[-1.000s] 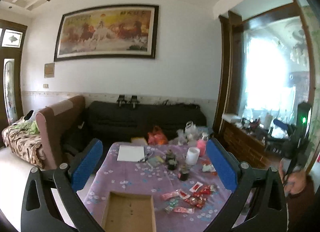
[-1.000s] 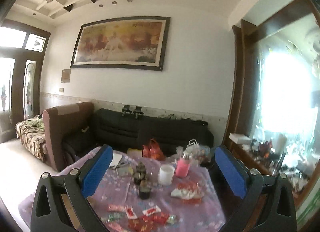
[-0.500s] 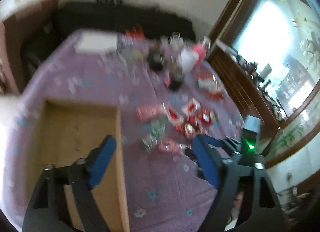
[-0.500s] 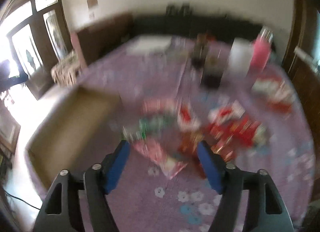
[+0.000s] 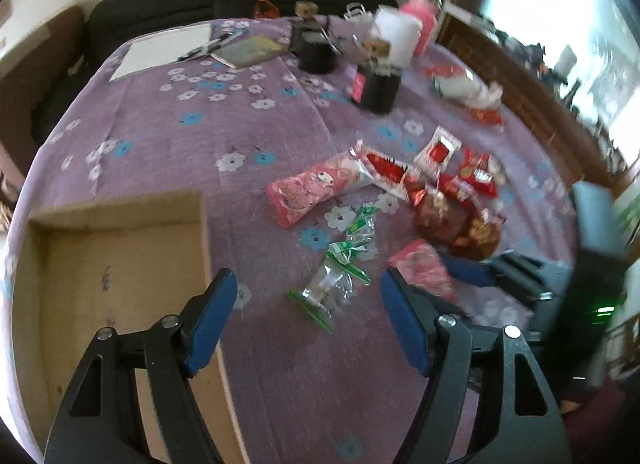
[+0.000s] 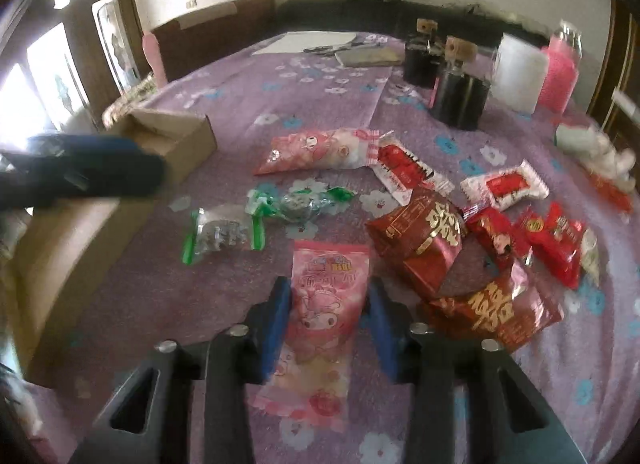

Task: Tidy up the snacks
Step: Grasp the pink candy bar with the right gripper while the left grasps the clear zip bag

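Note:
Snack packets lie on a purple flowered tablecloth. My right gripper straddles a pink cartoon packet, its blue pads close to the packet's two sides, resting on the cloth. That packet shows in the left wrist view too, with the right gripper on it. My left gripper is open above green-and-clear candy packets. An empty cardboard box lies to their left. A second pink packet and several red packets lie beyond.
Two dark jars, a white paper roll and a pink bottle stand at the far side. Paper, pens and a notebook lie far left. A white bag sits far right. A black sofa stands behind the table.
Both grippers have tipped down from facing the room to the table. The right gripper has narrowed around the pink packet. The left gripper has come down over the green packets.

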Available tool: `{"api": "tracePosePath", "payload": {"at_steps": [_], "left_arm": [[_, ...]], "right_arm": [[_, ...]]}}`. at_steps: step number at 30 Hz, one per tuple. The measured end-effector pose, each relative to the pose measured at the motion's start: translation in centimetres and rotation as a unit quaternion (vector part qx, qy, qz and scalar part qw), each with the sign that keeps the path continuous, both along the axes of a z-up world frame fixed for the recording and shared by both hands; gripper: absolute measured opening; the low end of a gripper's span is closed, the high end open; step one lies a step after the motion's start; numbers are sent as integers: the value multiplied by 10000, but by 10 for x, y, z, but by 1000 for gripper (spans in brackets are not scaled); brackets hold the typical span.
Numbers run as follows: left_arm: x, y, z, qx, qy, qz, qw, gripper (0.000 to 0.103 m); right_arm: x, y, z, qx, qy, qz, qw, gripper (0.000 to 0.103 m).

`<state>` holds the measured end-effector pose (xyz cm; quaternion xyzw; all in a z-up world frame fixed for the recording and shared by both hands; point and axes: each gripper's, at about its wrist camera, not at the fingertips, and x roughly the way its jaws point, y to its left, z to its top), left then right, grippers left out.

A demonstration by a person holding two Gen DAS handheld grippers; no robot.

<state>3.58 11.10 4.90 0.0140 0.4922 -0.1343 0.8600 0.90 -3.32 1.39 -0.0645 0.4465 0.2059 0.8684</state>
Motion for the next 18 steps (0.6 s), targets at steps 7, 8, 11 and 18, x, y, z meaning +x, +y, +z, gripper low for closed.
{"api": "tracePosePath", "payload": {"at_steps": [7, 8, 11, 18], "left_arm": [[11, -27, -28, 773, -10, -557, 9954, 74], [12, -30, -32, 875, 13, -635, 9941, 74], [13, -36, -40, 1078, 137, -786, 9910, 74], [10, -41, -42, 877, 310, -865, 9919, 29]], "right_arm": [[-13, -28, -1, 359, 53, -266, 9990, 40], [-15, -31, -2, 420, 12, -277, 9987, 40], [-14, -33, -1, 507, 19, -299, 9983, 40], [-14, -34, -2, 576, 10, -305, 9979, 41]]}}
